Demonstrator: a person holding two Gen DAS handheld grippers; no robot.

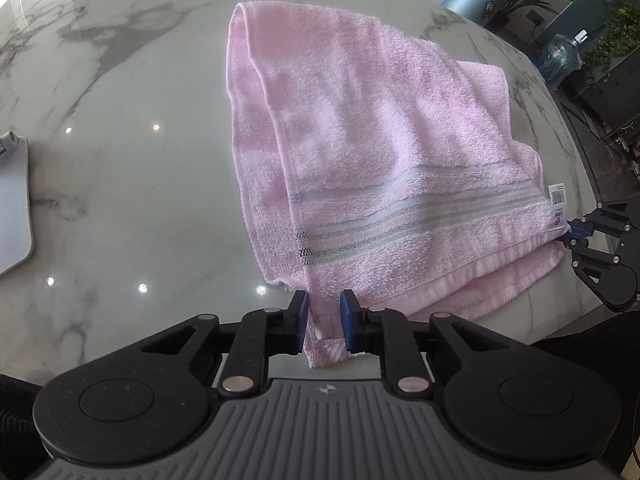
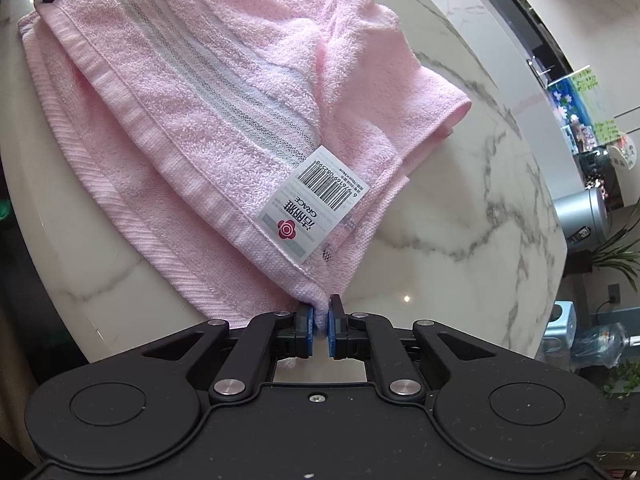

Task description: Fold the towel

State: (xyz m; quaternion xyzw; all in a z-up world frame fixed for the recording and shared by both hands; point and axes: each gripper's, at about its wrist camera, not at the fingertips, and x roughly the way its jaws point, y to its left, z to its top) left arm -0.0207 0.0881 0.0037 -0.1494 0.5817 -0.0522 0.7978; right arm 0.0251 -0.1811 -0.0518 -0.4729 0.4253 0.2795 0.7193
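Locate pink towel [image 1: 380, 152] lying folded double on marble table [image 1: 120, 160], striped hem toward the near rim.

Left gripper [image 1: 324, 320]: nearly closed, pads pinching one near hem corner.

Right gripper [image 2: 319, 320]: closed tight on the other near corner, just below the barcode label [image 2: 316, 208].

Gripped at both hem corners, presumably to keep the edge taut and square for carrying over to the far edge.
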